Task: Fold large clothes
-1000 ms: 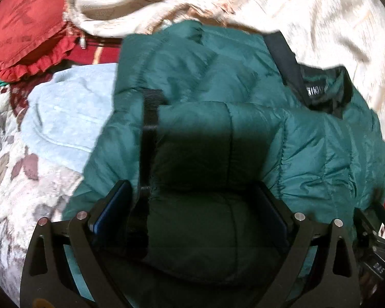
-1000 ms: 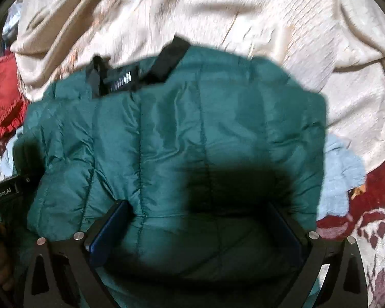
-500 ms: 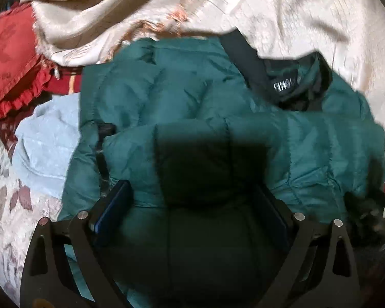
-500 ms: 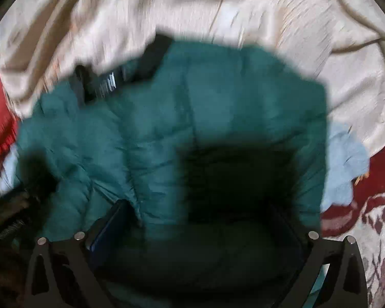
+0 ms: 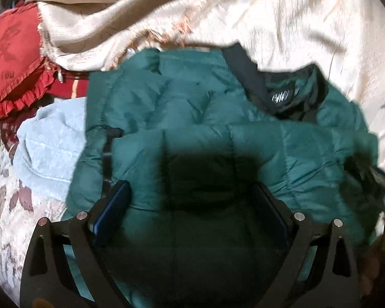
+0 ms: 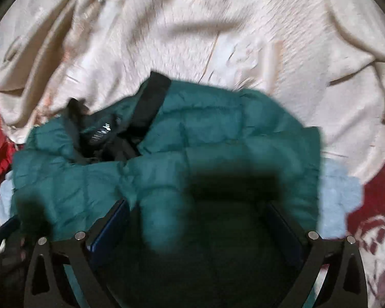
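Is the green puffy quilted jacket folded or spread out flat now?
Partly folded. The green puffy quilted jacket has its lower part doubled over its body, the fold's edge just below the black collar.

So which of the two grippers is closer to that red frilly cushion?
Left. The red cushion lies up and left of the left gripper, past the blue cloth. From the right gripper it shows only at the far left edge.

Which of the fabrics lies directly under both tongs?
The green puffer jacket; the pale blue cloth and cream blanket lie beside and beyond it.
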Tool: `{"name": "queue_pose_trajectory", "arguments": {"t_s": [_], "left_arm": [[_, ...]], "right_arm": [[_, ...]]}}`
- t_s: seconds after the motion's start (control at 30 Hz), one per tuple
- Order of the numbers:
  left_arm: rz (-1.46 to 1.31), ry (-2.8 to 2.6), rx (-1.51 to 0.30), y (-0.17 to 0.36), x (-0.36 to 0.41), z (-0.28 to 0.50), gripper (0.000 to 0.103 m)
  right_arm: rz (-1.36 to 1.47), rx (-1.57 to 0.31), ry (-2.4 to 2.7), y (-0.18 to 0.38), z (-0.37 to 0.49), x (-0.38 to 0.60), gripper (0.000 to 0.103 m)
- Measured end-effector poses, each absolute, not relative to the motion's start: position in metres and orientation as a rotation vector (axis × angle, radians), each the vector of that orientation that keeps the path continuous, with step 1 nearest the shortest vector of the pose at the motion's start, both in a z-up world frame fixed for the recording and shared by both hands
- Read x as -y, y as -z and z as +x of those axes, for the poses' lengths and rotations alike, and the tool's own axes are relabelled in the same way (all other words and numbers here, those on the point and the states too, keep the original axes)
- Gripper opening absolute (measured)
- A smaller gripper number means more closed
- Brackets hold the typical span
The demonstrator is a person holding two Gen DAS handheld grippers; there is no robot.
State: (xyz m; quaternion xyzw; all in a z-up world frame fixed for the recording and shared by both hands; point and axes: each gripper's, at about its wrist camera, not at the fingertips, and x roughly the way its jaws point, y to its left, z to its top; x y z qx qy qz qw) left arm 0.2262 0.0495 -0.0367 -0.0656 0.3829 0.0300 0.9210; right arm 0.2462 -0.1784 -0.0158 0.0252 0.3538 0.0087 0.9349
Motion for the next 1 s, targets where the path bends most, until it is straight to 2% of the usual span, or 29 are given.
{"name": "queue_pose_trajectory", "arguments": {"t_s": [0.2,0.37,0.63,0.83,1.0], "left_arm": [[-0.231,-0.043,-0.719,0.012,-0.083,0.168,0.096],[-0.226,0.001,-0.831,0.008,-0.096,0.127,0.096],[-0.098,0.061,-0.928,-0.012,-0.112,0.082,0.096],[0.153,0.123,-0.875,-0.059,-0.127,0.051,0.096],[0.215,0.112,-0.833,-0.037,-0.151,0.024,0.096]], "right_arm": [[0.086,-0.678,-0.017,-0.003,0.142,0.199,0.103],[0.029,-0.661,-0.026,-0.018,0.08,0.22,0.103],[0.095,-0.762,-0.064,-0.026,0.038,0.27,0.103],[-0.07,-0.827,-0.163,-0.043,-0.002,0.298,0.103],[-0.025,-0.843,-0.182,-0.018,-0.035,0.327,0.103]]}}
